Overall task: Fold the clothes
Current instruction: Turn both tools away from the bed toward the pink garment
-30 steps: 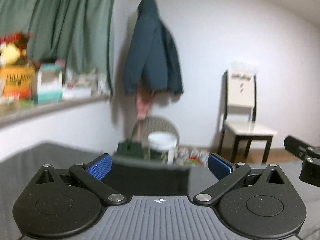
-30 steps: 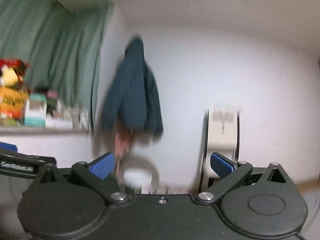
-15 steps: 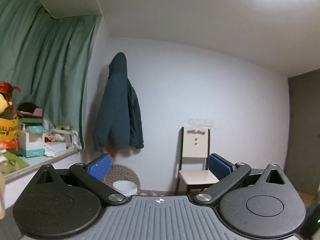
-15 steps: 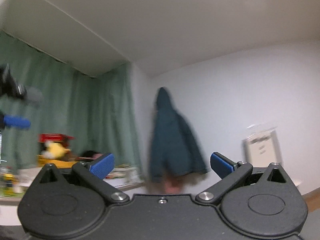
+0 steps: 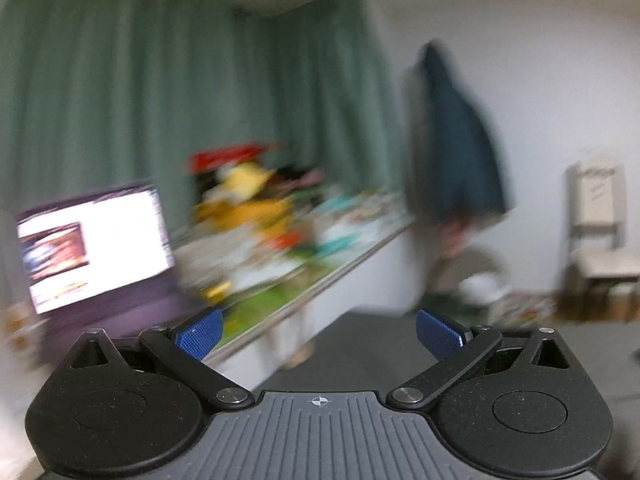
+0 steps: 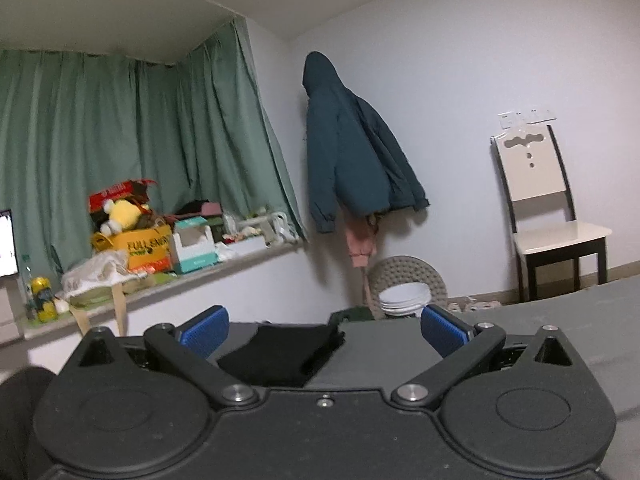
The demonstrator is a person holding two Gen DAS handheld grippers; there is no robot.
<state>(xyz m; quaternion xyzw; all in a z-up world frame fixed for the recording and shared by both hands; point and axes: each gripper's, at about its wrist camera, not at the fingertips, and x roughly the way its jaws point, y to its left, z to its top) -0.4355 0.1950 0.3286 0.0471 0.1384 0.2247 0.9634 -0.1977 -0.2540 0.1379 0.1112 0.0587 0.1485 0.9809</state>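
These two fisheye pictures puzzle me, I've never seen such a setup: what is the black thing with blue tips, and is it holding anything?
Each picture comes from a camera on a tool a person carries, one per hand. The black shape below is the tool itself. The blue fingertips belong to the right hand-held gripper, which is open and empty. Ahead of it a folded black garment lies on a grey surface. The left hand-held gripper is also open and empty; its picture is blurred. Behind are a hanging dark jacket, a chair and a cluttered ledge.

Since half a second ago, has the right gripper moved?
Yes. The right gripper tilted downward: the hanging jacket sits higher above its fingers, and bed appears.
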